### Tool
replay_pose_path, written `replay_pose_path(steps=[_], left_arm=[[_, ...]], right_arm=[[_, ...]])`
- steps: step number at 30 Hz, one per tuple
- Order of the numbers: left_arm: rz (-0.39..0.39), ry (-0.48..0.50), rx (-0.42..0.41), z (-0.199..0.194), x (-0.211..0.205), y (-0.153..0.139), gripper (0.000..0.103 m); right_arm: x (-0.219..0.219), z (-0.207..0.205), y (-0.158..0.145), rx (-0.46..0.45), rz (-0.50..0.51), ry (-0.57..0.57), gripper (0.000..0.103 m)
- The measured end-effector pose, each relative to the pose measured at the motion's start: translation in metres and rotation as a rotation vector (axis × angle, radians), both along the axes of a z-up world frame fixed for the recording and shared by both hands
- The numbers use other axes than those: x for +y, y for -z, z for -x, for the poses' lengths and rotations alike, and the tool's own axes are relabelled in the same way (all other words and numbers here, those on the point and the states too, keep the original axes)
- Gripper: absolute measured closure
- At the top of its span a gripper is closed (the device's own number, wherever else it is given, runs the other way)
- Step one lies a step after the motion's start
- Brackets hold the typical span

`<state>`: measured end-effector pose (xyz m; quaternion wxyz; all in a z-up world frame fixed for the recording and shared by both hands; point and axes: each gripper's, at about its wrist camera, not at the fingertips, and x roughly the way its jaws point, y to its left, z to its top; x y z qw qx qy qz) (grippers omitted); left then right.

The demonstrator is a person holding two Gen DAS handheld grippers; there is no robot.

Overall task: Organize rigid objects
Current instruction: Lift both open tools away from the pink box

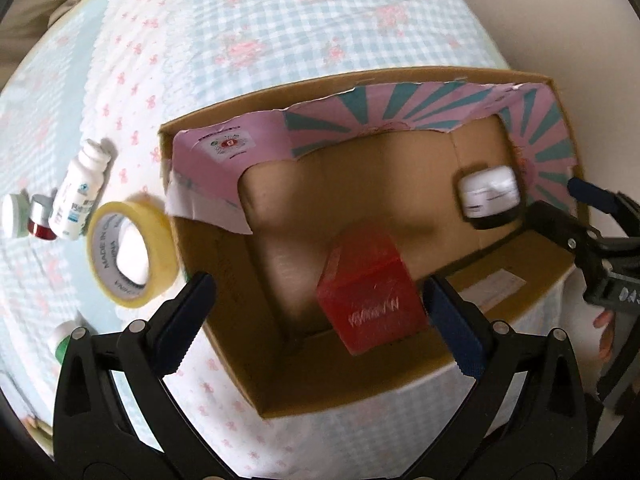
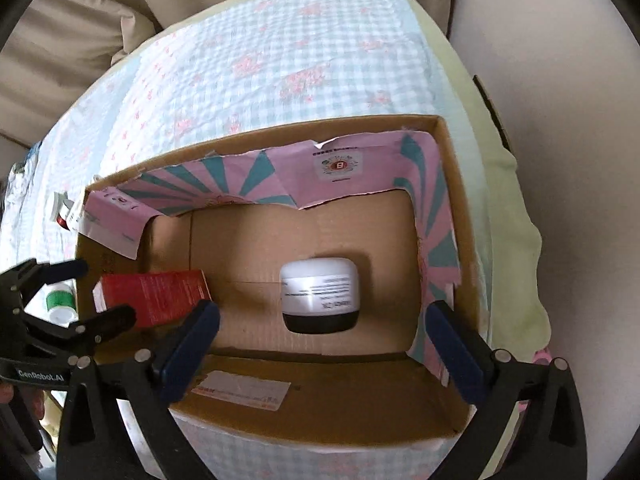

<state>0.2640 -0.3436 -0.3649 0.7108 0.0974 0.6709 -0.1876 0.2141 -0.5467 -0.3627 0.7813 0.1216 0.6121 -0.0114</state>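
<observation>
Now the red box [image 1: 370,300] and white jar [image 2: 319,300] are seen inside the carton [image 2: 256,396]. Both grippers, left [image 1: 316,320] and right [image 2: 324,344], are spread and empty. Next, the tape roll [image 1: 132,252] beside the carton's left edge probably needs grasping.

A brown cardboard box [image 2: 256,396] carries a pink lining with teal sunburst rays [image 2: 224,184]. Inside lie a translucent red plastic box [image 1: 370,300] and a white jar with a black lid [image 2: 319,300]. The quilted cloth [image 1: 280,20] is pale blue-and-white gingham with pink flowers. On it sit a yellow tape roll [image 1: 132,250] and a white bottle with blue print [image 1: 80,192].
</observation>
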Motion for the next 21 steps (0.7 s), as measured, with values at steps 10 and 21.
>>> replay_pose_path(steps=[10, 21], left_arm=[[0.044, -0.002, -0.062, 0.016, 0.014, -0.044, 0.000], [0.092, -0.009, -0.188, 0.055, 0.072, -0.115, 0.000]], right_arm=[[0.003, 0.012, -0.029, -0.053, -0.012, 0.069, 0.000], [0.036, 0.035, -0.094, -0.135, 0.024, 0.060, 0.000]])
